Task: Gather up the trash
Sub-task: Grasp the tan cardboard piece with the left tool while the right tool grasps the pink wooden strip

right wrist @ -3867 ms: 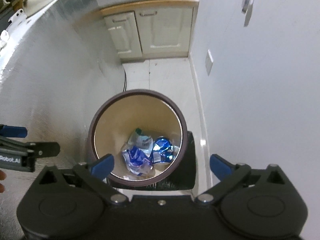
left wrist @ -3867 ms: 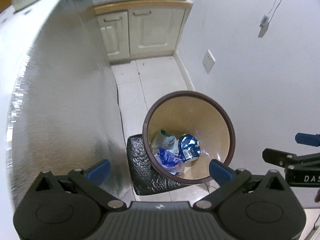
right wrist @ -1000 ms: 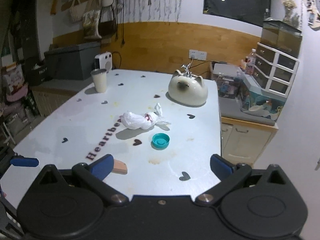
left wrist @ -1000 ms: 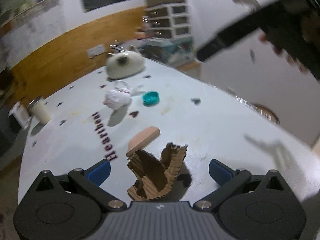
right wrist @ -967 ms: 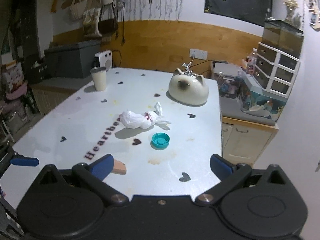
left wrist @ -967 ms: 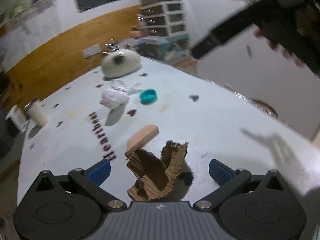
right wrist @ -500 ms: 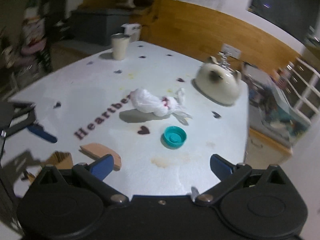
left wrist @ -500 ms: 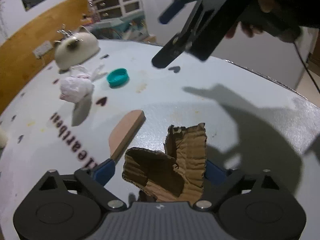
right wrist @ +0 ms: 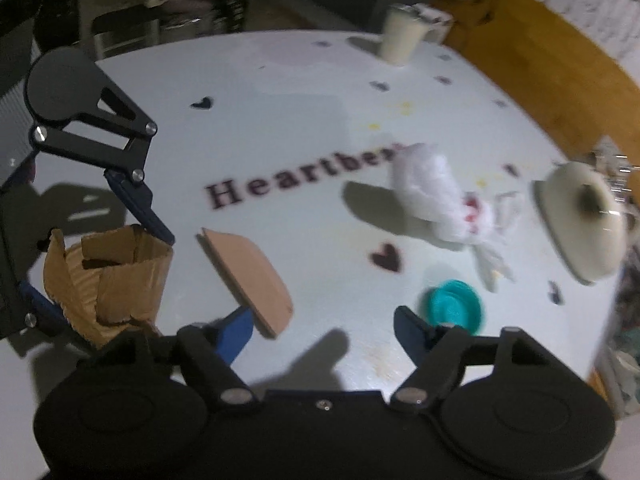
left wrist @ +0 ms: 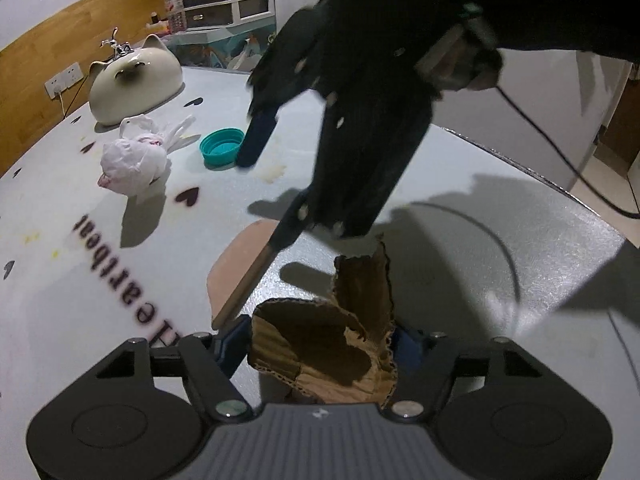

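Spanning room: white table [right wrist: 304, 80], wood-panelled wall [right wrist: 560, 80].

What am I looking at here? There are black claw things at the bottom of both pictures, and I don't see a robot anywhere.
There is no robot. A person holds a two-fingered grabber in each hand, and a camera on each one looks along its fingers. One picture comes from the left gripper, the other from the right gripper. Each view also shows the other tool.

On the white table lie a torn cardboard piece, a flat tan slab, a teal cap, a knotted white bag, a cup and a cat-shaped ornament.

The left jaws are closing on the cardboard and seem to touch its sides. The right jaws are closing too but grip nothing yet.
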`<state>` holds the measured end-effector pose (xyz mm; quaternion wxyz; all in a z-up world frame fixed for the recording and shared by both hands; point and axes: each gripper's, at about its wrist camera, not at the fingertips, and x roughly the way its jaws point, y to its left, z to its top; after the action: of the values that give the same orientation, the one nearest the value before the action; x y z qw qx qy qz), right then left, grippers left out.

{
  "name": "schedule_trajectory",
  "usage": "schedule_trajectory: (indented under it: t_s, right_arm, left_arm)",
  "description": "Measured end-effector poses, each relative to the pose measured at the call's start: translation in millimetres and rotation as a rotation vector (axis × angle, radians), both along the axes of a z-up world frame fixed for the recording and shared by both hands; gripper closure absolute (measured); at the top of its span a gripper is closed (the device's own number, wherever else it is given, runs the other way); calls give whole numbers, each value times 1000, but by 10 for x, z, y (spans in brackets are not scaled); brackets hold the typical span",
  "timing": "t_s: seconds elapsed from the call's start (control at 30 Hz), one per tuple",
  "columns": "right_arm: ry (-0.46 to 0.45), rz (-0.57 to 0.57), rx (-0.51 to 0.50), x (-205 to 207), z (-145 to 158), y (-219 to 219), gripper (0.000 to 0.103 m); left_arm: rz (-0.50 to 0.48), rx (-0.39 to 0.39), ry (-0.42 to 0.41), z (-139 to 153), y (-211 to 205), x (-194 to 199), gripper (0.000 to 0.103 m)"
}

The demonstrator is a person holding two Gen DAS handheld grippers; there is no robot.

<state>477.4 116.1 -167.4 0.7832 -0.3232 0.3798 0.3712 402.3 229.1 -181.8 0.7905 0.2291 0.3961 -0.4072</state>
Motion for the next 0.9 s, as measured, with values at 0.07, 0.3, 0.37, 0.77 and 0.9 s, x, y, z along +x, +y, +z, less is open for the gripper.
schedule_trajectory:
  t_s: [0.07, 0.3, 0.37, 0.77, 0.9]
  right_arm:
    - [48, 33, 0, 53, -59, 73, 37]
    - [140, 108, 33, 155, -163, 332, 61]
    - [163, 111, 50, 165, -167, 389, 72]
    - [180, -191, 86, 82, -169, 147, 77]
    - [177, -335, 93, -17, -179, 22, 77]
  left_arm:
    - [7, -13, 10, 3, 27, -22, 33]
    - [61, -49, 57, 16, 102, -30, 35]
    - [82, -46, 61, -9, 116, -25, 28]
    - [205, -69, 111, -67, 197, -32, 36]
    - [297, -85, 128, -31, 215, -53, 41]
